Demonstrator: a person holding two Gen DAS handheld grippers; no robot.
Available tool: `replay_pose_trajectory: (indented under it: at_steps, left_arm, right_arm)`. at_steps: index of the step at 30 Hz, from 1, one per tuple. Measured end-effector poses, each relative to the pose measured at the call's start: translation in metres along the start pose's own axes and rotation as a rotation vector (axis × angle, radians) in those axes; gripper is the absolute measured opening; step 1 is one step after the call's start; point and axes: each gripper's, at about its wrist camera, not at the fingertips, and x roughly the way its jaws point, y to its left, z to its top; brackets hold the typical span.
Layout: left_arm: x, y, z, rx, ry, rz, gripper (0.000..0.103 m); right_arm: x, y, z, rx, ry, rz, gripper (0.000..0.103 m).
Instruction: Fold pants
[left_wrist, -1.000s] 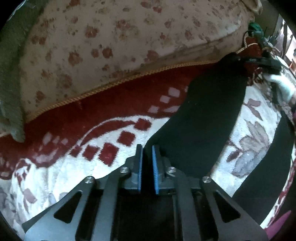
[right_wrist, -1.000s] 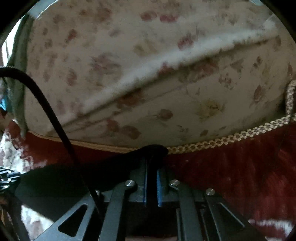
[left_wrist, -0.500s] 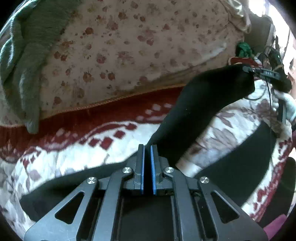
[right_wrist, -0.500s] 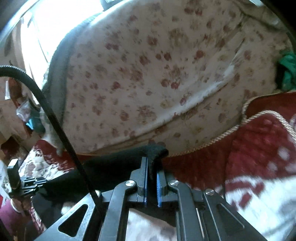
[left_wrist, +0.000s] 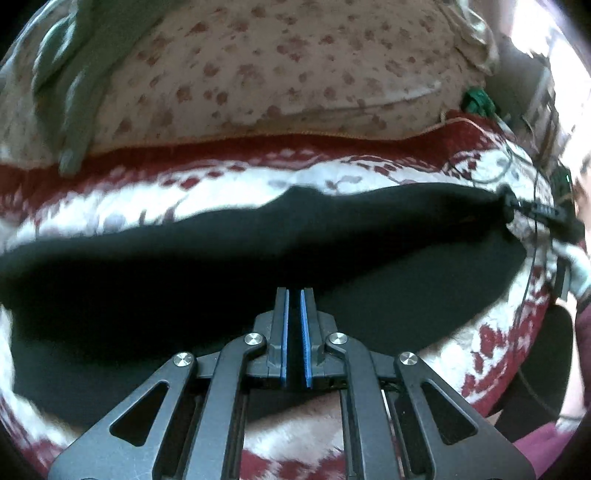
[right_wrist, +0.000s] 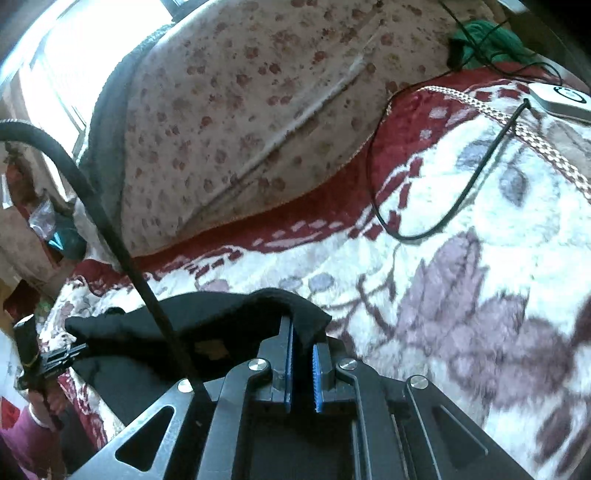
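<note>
Left gripper (left_wrist: 293, 295), low centre of its own frame: blue-padded fingers (left_wrist: 283, 332) drawn close together on a fold of the black soft-fabric pants (left_wrist: 240, 258), so clamped on cloth, though the black fabric hides the bite itself. Right gripper (right_wrist: 303, 339), low centre of its frame: jaws slightly further apart, a hem corner of the same pants draped over and pinched between the pads; grasping it, judged from the cloth running down into the gap. The pants span the middle of the left view as one wide dark band, held between the two grippers above a plush red-and-cream floral blanket (left_wrist: 229, 181), with a lower layer of the garment lying on the blanket beneath. Judgement: the carried edge is partway over, the fold not yet laid. Risks: the right grip holds only a small corner, so a tug sideways could pull it free and drop that end; uneven height between the ends would lay the edge skewed; the thick black cable (right_wrist: 110, 236) crossing the left of the right view lies against the cloth and could snag or drag it. Only the left view shows the garment's full span and the far gripper at the right edge. Only the right view shows the thin looped black cord (right_wrist: 406, 236) and small white flat device (right_wrist: 561, 99) at upper right, and the cream flower-print cushion (right_wrist: 240, 122) closer up.
</note>
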Motion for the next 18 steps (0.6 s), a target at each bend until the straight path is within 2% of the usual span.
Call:
replay_pose_trajectory:
  at_steps: [1, 3, 4, 5, 7, 8, 12, 14, 18]
  left_arm:
    - [-0.002, 0.003, -0.004, -0.033, 0.001, -0.001, 0.005]
    - [-0.009, 0.01, -0.011, -0.1, -0.002, -0.017, 0.005]
    - [-0.012, 0.014, -0.013, -0.126, -0.006, -0.027, 0.007]
    - [-0.016, 0.017, -0.015, -0.148, -0.008, -0.036, 0.011]
    - [-0.025, 0.022, -0.015, -0.177, -0.013, -0.055, 0.033]
    - [-0.031, 0.025, -0.015, -0.19, -0.019, -0.059, 0.035]
    - [-0.044, 0.033, -0.012, -0.22, -0.052, -0.056, 0.036]
    - [-0.048, 0.037, -0.012, -0.235, -0.066, -0.054, 0.037]
    - [-0.047, 0.043, -0.016, -0.259, -0.054, -0.046, 0.04]
  right_arm:
    - [0.0, 0.001, 0.0, 0.008, 0.003, -0.011, 0.008]
    - [0.001, -0.006, -0.004, 0.064, 0.029, -0.038, 0.022]
    - [0.001, -0.01, -0.008, 0.097, 0.047, -0.054, 0.035]
    - [0.0, -0.018, -0.012, 0.156, 0.072, -0.059, 0.039]
    - [-0.007, -0.024, -0.02, 0.206, 0.067, -0.015, 0.039]
    - [-0.013, -0.026, -0.024, 0.22, 0.053, 0.002, 0.039]
    - [-0.033, -0.023, -0.028, 0.229, 0.012, 0.04, 0.041]
    - [-0.038, -0.023, -0.027, 0.236, 0.002, 0.064, 0.045]
    - [-0.041, -0.022, -0.025, 0.244, 0.002, 0.079, 0.046]
